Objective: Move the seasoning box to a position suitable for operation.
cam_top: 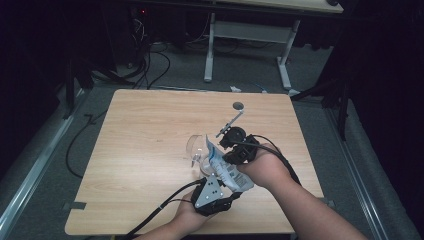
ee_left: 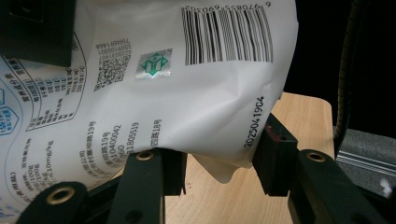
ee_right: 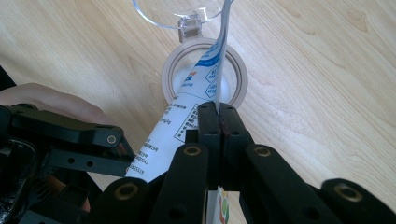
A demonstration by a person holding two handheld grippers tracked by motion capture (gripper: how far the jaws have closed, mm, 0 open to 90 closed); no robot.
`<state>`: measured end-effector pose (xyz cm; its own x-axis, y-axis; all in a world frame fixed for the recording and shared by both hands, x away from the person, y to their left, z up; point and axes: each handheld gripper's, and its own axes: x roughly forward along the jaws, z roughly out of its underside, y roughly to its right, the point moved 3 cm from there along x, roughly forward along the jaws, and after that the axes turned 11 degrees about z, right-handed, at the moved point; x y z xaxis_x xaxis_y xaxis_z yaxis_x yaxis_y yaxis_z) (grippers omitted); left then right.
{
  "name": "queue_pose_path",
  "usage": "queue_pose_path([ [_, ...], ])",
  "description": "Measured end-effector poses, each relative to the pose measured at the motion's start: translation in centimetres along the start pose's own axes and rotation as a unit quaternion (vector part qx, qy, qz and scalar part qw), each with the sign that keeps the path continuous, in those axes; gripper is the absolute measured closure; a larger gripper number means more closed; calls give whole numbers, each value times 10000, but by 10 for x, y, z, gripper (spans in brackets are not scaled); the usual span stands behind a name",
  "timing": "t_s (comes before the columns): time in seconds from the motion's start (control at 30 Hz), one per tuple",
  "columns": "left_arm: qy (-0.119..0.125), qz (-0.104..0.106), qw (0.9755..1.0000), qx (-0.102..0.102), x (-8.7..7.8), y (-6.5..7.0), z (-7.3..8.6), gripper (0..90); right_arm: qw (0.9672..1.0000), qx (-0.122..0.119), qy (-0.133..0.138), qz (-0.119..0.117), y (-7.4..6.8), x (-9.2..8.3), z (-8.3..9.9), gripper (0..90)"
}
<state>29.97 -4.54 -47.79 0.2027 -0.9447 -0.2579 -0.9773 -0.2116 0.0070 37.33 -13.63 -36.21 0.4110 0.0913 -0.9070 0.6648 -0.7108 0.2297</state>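
Left gripper holds the bag's bottom corner, jaws part open around it, pads likely touching. Right gripper is pinched tight on the bag's edge, mouth tilted over the beige jar mid-table, clear lid flipped back. Lift the left end slowly and keep the mouth over the rim. Contents and flow are hidden, and the bag's opening is hard to make out.
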Motion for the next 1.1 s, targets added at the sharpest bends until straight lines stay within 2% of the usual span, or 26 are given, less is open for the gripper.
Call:
queue_pose_path([
  [0.6, 62, 1, 10000, -77, 0, -1, -1, 592, 10000, -36, 9, 35, 0, 0, -3, 900],
  [1.1, 40, -1, 10000, -55, -2, -2, -2, 580, 10000, -36, 3, 42, -1, 1, -5, 900],
])
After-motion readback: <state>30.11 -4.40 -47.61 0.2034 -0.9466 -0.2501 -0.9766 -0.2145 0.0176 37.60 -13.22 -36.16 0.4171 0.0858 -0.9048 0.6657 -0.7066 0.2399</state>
